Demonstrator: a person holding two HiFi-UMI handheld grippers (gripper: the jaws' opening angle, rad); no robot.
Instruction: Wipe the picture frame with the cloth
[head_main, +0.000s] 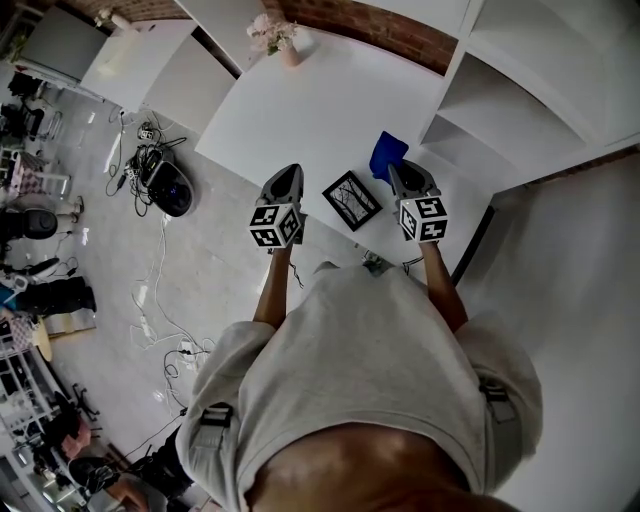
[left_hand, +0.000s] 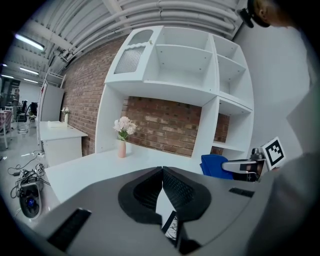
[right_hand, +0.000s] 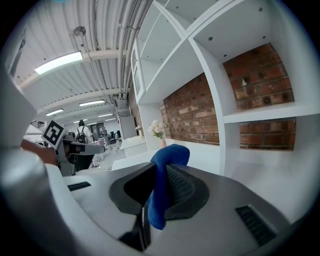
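A black picture frame (head_main: 352, 200) lies flat on the white table (head_main: 300, 110), between my two grippers. My right gripper (head_main: 397, 170) is shut on a blue cloth (head_main: 386, 155), which bunches up past the jaws just right of the frame. In the right gripper view the blue cloth (right_hand: 164, 190) is pinched in the right gripper (right_hand: 159, 172) and hangs down. My left gripper (head_main: 289, 172) hovers left of the frame. Its jaw tips meet in the left gripper view (left_hand: 162, 171), with nothing held. A corner of the frame (left_hand: 171, 227) shows below them.
A pink vase of flowers (head_main: 278, 38) stands at the table's far edge. White shelving (head_main: 520, 90) rises on the right against a brick wall. Cables and a black device (head_main: 168, 188) lie on the floor to the left.
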